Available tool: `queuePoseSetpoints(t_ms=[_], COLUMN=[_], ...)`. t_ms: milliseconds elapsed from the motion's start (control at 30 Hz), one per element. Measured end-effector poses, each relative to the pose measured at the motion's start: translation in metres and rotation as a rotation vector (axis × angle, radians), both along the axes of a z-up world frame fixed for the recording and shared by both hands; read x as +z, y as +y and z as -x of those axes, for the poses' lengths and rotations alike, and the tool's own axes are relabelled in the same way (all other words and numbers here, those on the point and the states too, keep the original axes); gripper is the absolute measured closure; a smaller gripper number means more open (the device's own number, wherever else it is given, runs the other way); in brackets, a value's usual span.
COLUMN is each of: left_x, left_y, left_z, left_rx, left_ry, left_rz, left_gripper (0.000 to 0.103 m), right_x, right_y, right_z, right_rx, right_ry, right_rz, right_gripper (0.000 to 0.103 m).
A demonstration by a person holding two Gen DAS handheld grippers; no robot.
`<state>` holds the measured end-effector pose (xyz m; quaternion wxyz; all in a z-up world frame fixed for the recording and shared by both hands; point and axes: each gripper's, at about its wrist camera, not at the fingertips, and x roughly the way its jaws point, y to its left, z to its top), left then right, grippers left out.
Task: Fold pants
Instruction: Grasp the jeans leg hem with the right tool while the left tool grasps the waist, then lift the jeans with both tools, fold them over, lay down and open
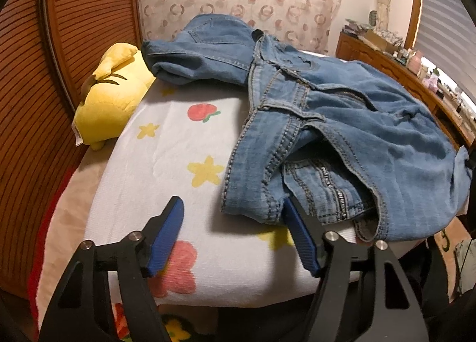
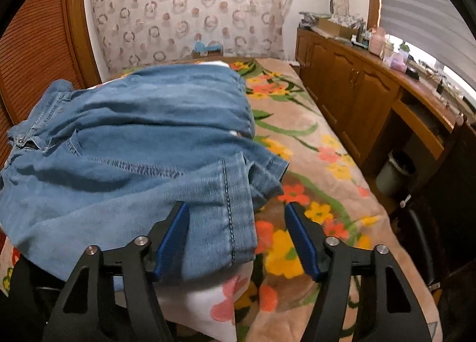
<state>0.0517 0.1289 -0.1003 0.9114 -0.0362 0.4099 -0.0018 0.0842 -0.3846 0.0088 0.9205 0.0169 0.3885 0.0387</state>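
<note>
seemingly loose jeans (image 1: 342, 122) between claws

Right gripper (image 2: 236, 208) over a denim hem

Jaws apart, the pants (image 2: 134, 139) hem between them; floral blanket (image 2: 312, 163) runs toward two o'clock.

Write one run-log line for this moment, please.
task: fold pants | jeans: crumpled on white cloth | left gripper: open, at jeans edge | right gripper: open, denim between fingers

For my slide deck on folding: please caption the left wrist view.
Open left tool at the hem of crumpled blue jeans on a star-print sheet, yellow plush toy beside.
</note>
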Motion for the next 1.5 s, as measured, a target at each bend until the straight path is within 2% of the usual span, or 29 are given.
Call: queuePoseSetpoints(t_ms=[100, 167, 333, 567, 633, 700, 733, 800, 867, 1133, 1333, 1500], left_x=[-0.001, -0.001, -0.001, -0.002, -0.002, -0.001, 0.0, 0.004, 0.013, 0.079, 0.121, 0.141], left_y=[0.001, 0.001, -0.002, -0.003, -0.003, -0.003, -0.005, -0.008, -0.008, -0.006, -0.007, -0.016], left_z=[-0.001, -0.003, -0.005, -0.006, -0.005, -0.004, -0.004, -0.002, 0.002, 0.013, 0.016, -0.007], left_rx=[-0.002, -0.003, -0.001, 0.004, -0.012, -0.032, -0.038, -0.047, -0.052, -0.056, -0.068, -0.082], left_ry=[-0.01, -0.017, -0.017, -0.026, -0.038, -0.046, -0.048, -0.059, -0.094, -0.262, -0.362, -0.403], left_rz=[0.018, 0.023, 0.015, 0.002, 0.019, 0.051, 0.056, 0.062, 0.068, 0.052, 0.049, 0.012], left_gripper=[0.037, 0.037, 0.036, 0.033, 0.042, 0.065, 0.068, 0.083, 0.087, 0.091, 0.091, 0.092], right_x=[0.001, 0.005, 0.024, 0.047, 0.049, 0.055, 0.054, 0.057, 0.057, 0.078, 0.1, 0.088], right_y=[0.0, 0.003, -0.003, -0.018, -0.022, -0.021, -0.018, -0.017, -0.016, -0.022, -0.019, -0.005], right_z=[0.009, 0.015, 0.032, 0.071, 0.084, 0.09, 0.094, 0.101, 0.099, 0.084, 0.1, 0.078], right_rx=[0.003, 0.016, 0.058, 0.064, 0.064, 0.07, 0.072, 0.069, 0.065, 0.028, 0.019, 0.029], right_ry=[0.022, 0.024, -0.014, -0.128, -0.159, -0.189, -0.201, -0.227, -0.249, -0.399, -0.512, -0.537], right_rz=[-0.028, -0.03, -0.05, -0.088, -0.084, -0.079, -0.075, -0.066, -0.051, 0.023, 0.058, 0.118], right_gripper=[0.059, 0.078, 0.097, 0.098, 0.098, 0.098, 0.098, 0.098, 0.098, 0.098, 0.098, 0.098])
